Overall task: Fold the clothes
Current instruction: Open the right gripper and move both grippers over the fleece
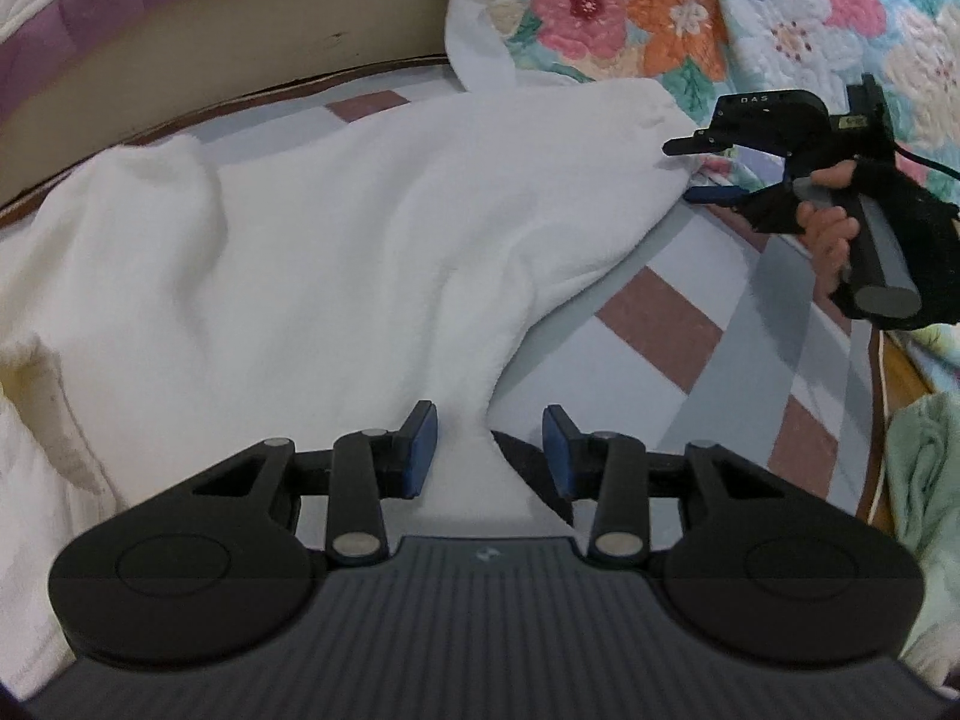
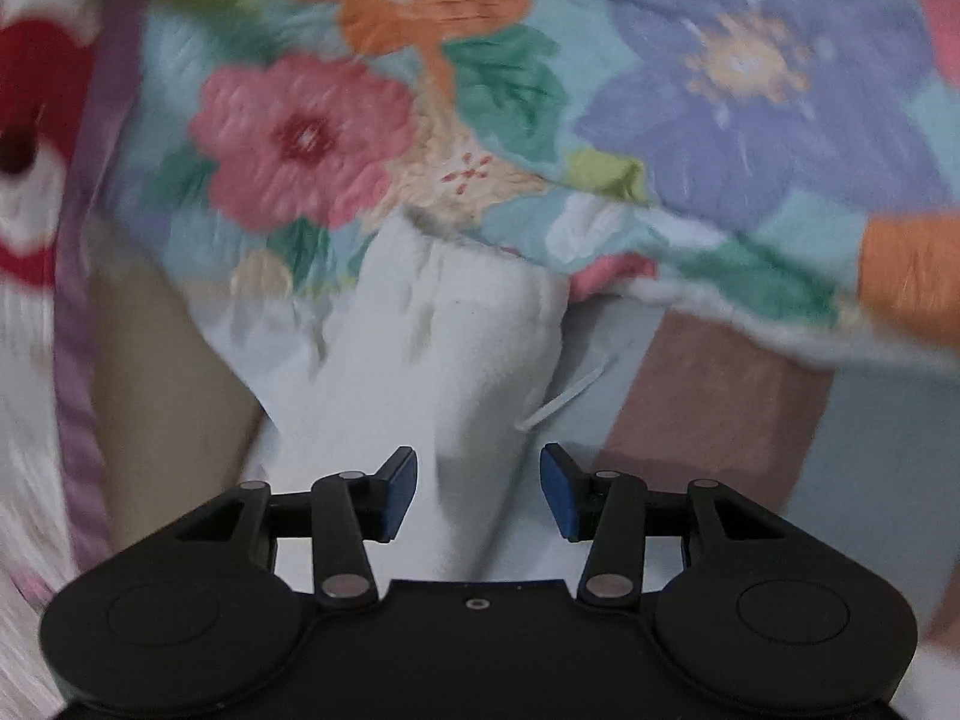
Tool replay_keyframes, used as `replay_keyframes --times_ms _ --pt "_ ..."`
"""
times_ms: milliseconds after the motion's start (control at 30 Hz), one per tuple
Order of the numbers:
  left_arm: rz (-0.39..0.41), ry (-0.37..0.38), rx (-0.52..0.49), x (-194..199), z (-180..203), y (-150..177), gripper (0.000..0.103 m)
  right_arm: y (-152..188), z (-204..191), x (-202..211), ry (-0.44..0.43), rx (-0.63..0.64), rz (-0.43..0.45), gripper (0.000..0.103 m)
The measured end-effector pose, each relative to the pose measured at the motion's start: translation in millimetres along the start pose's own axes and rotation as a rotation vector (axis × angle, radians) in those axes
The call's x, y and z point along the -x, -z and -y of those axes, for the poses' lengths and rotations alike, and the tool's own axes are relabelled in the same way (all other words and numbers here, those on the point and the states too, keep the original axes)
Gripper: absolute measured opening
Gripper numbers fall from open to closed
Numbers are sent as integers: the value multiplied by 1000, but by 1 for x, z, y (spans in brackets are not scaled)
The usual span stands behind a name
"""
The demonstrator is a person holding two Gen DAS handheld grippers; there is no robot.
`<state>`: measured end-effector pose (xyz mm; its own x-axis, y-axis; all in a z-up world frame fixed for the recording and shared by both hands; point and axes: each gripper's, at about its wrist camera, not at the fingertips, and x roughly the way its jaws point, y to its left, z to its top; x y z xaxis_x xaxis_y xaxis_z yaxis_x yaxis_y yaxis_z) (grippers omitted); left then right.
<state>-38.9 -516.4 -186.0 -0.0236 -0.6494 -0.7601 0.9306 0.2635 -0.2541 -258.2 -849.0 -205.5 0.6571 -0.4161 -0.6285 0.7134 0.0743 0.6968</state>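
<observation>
A white fleecy garment point(image 1: 312, 240) lies spread on the checked bed sheet point(image 1: 660, 324). My left gripper point(image 1: 489, 450) is open, its blue pads either side of the garment's near corner, not clamped. My right gripper point(image 1: 690, 171) shows at the right of the left wrist view, open at the garment's far right corner. In the right wrist view my right gripper point(image 2: 478, 495) is open with the white cloth point(image 2: 444, 348) lying between the pads. A loose white thread point(image 2: 561, 399) hangs off the cloth's edge.
A floral quilt point(image 1: 690, 6) is bunched at the back right and fills the top of the right wrist view point(image 2: 540, 120). A beige headboard point(image 1: 240, 42) runs along the back left. A pale green cloth point(image 1: 927, 480) lies at the right edge.
</observation>
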Motion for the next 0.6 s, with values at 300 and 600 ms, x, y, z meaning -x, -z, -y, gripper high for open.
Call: replay_keyframes --times_ms 300,600 --pt "33 7 17 108 -18 18 38 7 -45 15 -57 187 91 11" --pt "224 -184 241 239 -88 47 38 87 -154 26 -456 269 -81 11"
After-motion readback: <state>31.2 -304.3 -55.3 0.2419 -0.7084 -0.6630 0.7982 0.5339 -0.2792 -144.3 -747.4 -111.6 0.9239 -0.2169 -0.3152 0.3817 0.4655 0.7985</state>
